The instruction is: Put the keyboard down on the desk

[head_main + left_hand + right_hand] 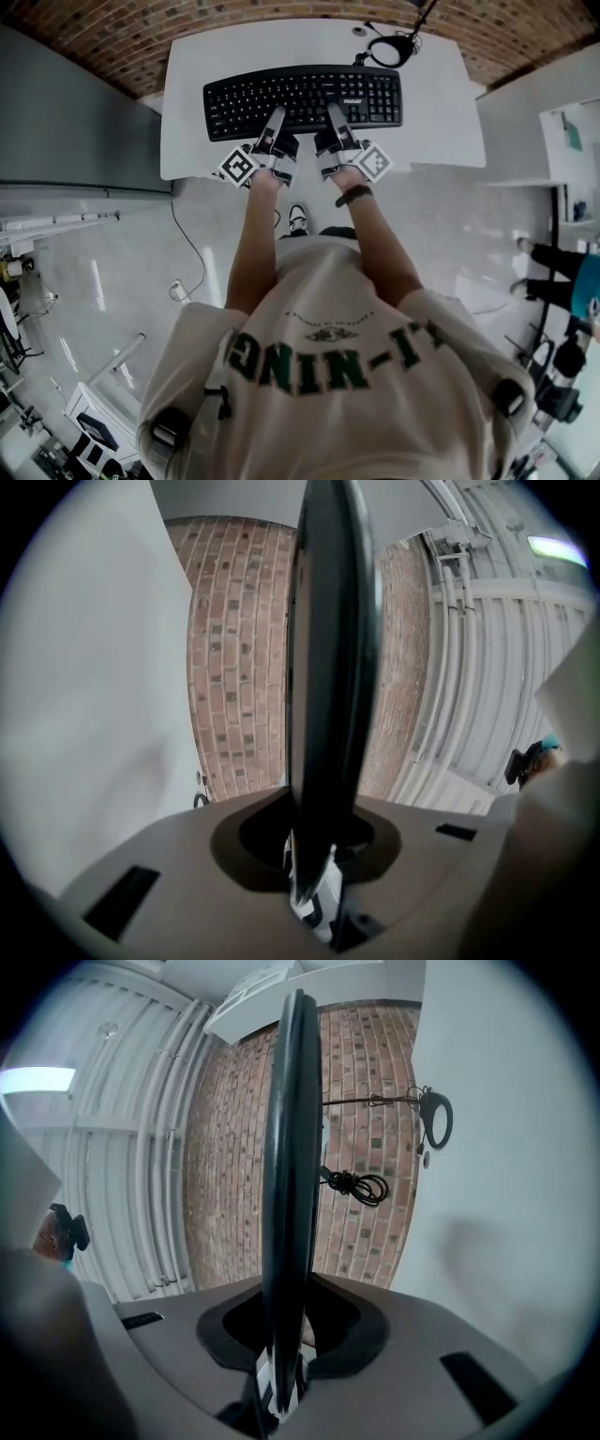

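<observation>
1. White desk (441, 112) by a brick wall (112, 37) — the black keyboard (305, 94) hangs over its middle, apparently not yet touching.
2. Left gripper (277, 120) and right gripper (335, 117) each pinch the keyboard's near edge — lowering and release remain.

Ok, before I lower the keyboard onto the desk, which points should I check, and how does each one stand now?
1. Left claw shut on the near edge of the keyboard: ok.
2. Right claw shut on the same edge: ok.
3. Keyboard over the desk, keys facing up: ok.
4. Desk surface under the keyboard free of things: cannot tell, the keyboard hides it.
5. Black cable loop lies behind the keyboard, not under it: ok.
6. Keyboard already touching the desk: cannot tell.
</observation>
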Demonstrator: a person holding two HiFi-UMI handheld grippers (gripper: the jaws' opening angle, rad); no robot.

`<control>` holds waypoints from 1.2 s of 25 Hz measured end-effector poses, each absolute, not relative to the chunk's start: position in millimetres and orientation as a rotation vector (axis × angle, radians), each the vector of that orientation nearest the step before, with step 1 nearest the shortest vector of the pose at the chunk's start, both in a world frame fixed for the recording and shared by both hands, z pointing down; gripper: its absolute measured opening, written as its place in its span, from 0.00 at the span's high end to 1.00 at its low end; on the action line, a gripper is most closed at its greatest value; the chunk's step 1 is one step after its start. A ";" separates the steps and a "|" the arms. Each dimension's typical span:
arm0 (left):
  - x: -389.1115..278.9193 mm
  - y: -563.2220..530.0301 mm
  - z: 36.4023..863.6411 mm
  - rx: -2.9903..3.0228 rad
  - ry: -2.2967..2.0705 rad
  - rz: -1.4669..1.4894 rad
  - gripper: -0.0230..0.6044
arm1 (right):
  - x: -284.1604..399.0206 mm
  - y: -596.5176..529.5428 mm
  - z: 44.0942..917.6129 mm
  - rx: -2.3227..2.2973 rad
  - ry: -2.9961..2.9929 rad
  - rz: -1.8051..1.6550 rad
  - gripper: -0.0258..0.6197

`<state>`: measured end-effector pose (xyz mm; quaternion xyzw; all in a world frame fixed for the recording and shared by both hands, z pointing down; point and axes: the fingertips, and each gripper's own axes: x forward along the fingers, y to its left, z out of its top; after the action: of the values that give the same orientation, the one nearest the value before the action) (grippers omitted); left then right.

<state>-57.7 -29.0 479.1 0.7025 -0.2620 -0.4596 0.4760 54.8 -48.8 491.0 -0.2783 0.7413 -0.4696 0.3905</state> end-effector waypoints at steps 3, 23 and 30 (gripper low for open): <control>-57.1 -41.6 495.0 1.707 -0.658 -1.095 0.86 | 57.8 -60.0 502.6 -0.734 1.870 -1.200 0.86; -49.3 -196.1 532.9 1.606 -0.695 -1.045 0.86 | 66.6 -214.9 549.5 -0.809 1.807 -1.320 0.86; -47.4 -243.9 550.9 1.551 -0.722 -1.017 0.86 | 67.2 -265.0 569.4 -0.824 1.781 -1.394 0.86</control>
<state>-47.4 -243.9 550.9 0.6537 -0.3044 -0.4285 0.5444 67.2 -265.0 569.4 -0.3193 0.6907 -0.5405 0.3590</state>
